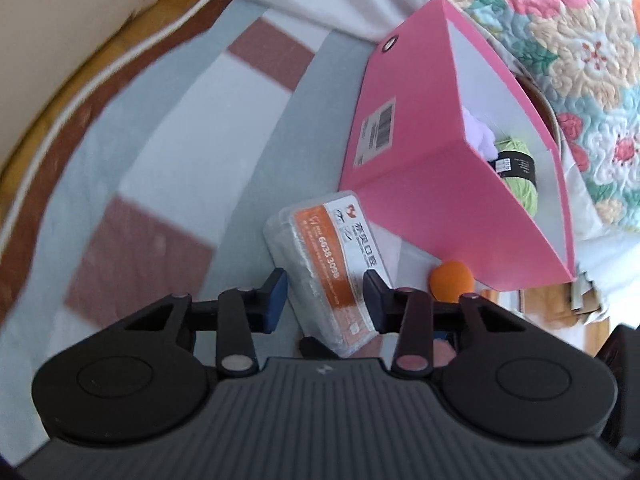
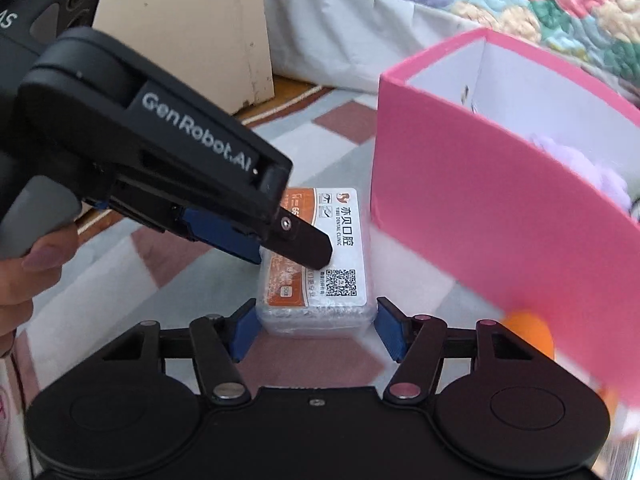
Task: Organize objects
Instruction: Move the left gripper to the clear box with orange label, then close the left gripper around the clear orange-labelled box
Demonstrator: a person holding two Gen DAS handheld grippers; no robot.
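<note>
At lower centre of both views, a clear plastic box (image 1: pixel 320 276) lies on the checked rug (image 1: pixel 168 168) beside the pink box (image 1: pixel 432 184). The left gripper (image 1: pixel 325 300) clamps its long sides. The right gripper (image 2: pixel 316 330) straddles its near end, fingers (image 2: pixel 244 330) seemingly just short of touching.

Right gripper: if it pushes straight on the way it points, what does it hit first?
The clear plastic case, already between the right gripper fingers. Beyond it, probably the left gripper, reaching onto that case.

Checked rug (image 1: pixel 168 168), floral quilt (image 1: pixel 580 40), daylight.
</note>
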